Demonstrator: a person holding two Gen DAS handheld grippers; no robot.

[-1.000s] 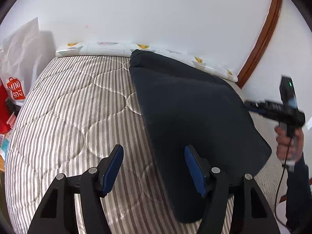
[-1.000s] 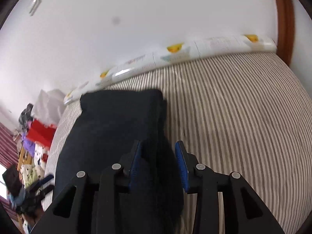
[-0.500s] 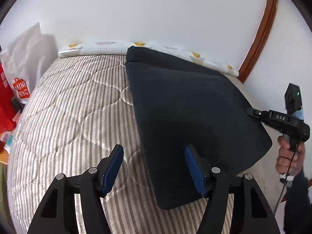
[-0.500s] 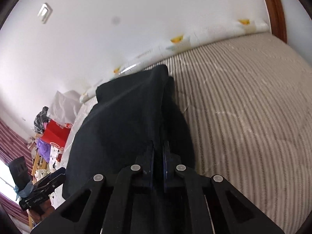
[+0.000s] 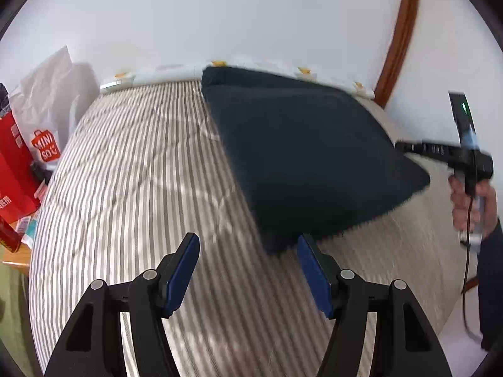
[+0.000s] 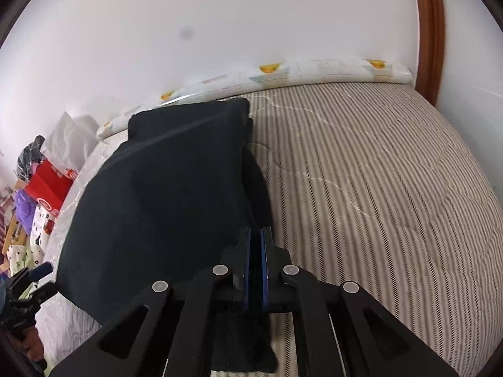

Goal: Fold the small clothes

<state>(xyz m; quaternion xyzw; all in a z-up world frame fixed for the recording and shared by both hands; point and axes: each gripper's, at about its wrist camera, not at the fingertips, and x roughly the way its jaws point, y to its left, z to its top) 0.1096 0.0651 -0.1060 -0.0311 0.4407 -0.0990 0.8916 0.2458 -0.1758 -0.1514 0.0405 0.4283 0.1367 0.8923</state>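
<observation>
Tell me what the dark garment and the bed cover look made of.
Garment: soft matte knit or fleece, likely; dark navy, no sheen, drapes limply from the right gripper. Bed cover: quilted woven fabric, probably cotton; grey-white stripes, stitched curves.

The left wrist camera is sitting just behind the left tool (image 5: 248, 270), looking low across the striped bed (image 5: 125, 172) toward the white wall (image 5: 220, 15). The right wrist camera is riding behind the right tool (image 6: 255, 267), facing the same wall (image 6: 251, 15). Both are sharing the dark garment (image 5: 308, 154) (image 6: 176, 182), seen close from opposite sides.
</observation>
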